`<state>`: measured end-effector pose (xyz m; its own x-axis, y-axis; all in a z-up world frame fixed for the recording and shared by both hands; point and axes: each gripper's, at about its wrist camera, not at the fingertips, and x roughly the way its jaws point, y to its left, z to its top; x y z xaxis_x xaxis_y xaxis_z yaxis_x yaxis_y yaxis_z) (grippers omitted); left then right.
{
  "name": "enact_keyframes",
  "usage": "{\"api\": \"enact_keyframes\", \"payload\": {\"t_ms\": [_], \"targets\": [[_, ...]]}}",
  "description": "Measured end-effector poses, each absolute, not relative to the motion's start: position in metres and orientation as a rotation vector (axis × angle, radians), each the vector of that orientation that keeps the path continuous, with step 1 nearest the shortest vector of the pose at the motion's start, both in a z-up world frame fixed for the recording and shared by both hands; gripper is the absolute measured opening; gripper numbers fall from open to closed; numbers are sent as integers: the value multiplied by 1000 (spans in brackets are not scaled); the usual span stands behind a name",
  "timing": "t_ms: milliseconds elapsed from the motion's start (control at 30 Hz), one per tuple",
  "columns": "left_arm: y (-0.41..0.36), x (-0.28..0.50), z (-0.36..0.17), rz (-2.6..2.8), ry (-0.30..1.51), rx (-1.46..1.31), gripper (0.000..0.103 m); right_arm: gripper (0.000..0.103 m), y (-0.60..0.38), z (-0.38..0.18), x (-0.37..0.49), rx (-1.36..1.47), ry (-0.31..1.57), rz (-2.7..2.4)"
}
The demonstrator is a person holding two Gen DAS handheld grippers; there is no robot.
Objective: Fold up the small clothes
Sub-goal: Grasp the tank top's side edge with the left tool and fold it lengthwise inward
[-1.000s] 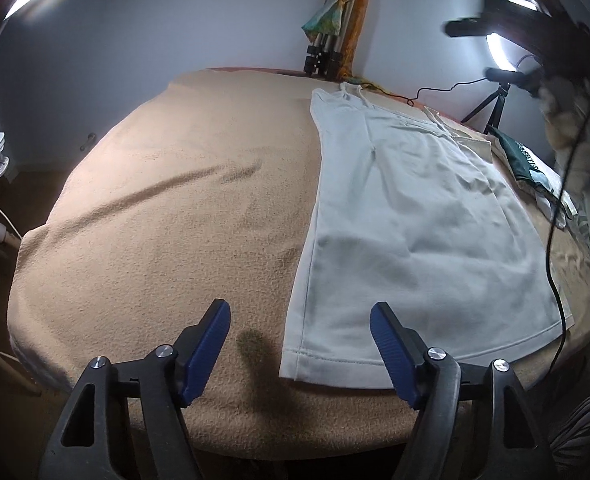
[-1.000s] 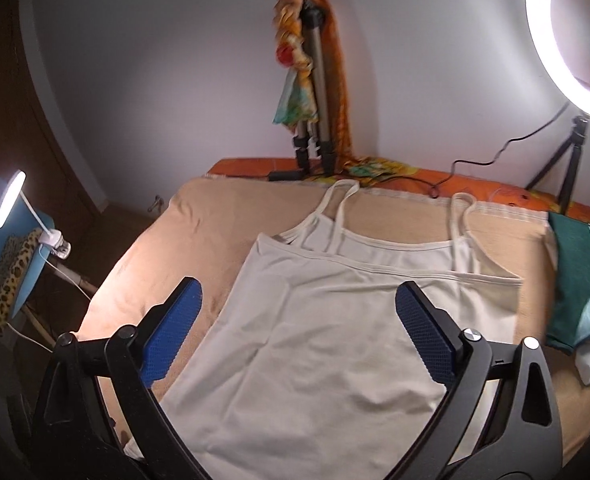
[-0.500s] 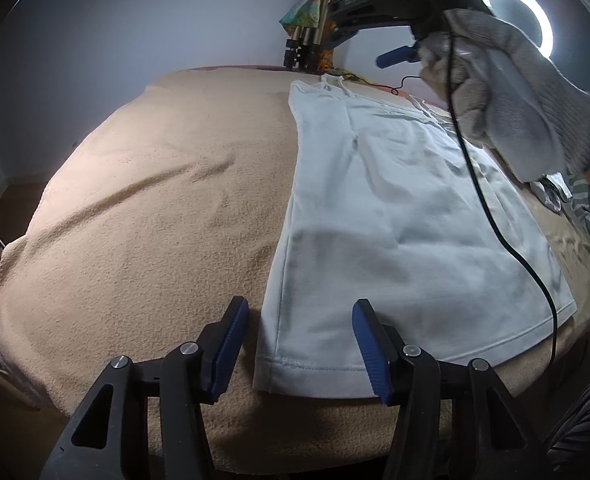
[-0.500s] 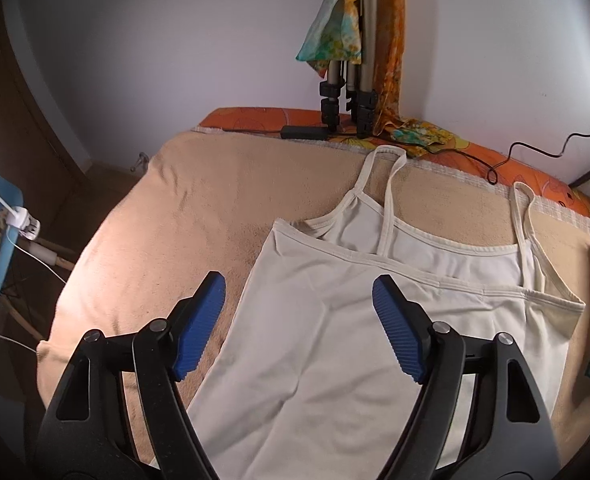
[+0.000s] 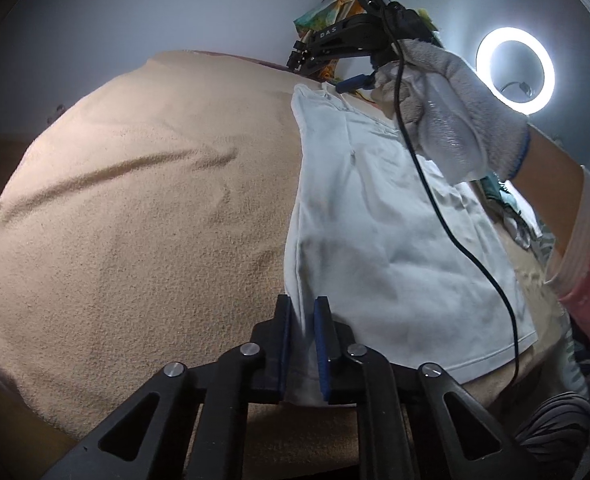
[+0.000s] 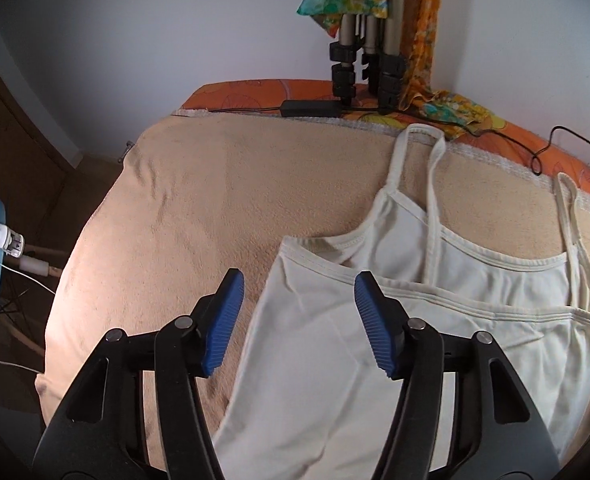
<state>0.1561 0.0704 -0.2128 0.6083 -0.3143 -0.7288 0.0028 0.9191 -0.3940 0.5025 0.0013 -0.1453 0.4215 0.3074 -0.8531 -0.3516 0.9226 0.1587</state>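
Since the earlier frame, your left gripper point(image 5: 302, 344) has advanced and closed narrow on the near-left hem corner of the white strappy cotton camisole point(image 5: 379, 216), while your right gripper point(image 6: 297, 322) has moved to the top-left corner, blue pads spread wide either side of it. One camisole lies flat toward the right side of the tan blanket-covered table point(image 5: 135, 208), two straps at the far edge. Pinching both left corners appears intended to carry that side across in a lengthwise fold.
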Motion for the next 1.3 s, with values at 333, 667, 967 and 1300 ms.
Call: {"api": "enact_keyframes", "payload": {"t_ms": [333,667,967,1300], "targets": [[73,156,-210,-213,900,-394,2,35,36,-174,521,-197,1104,363],[56,155,-188,-294,856,-352,1,9,7,-160,522,-137,1059,380],[-2,159,-163,-453,854,-258,1,9,-54,-118,505,-73,974,369],[-58,182,-180,-544,945,-185,1,9,-115,-137,506,-46,996,311]]}}
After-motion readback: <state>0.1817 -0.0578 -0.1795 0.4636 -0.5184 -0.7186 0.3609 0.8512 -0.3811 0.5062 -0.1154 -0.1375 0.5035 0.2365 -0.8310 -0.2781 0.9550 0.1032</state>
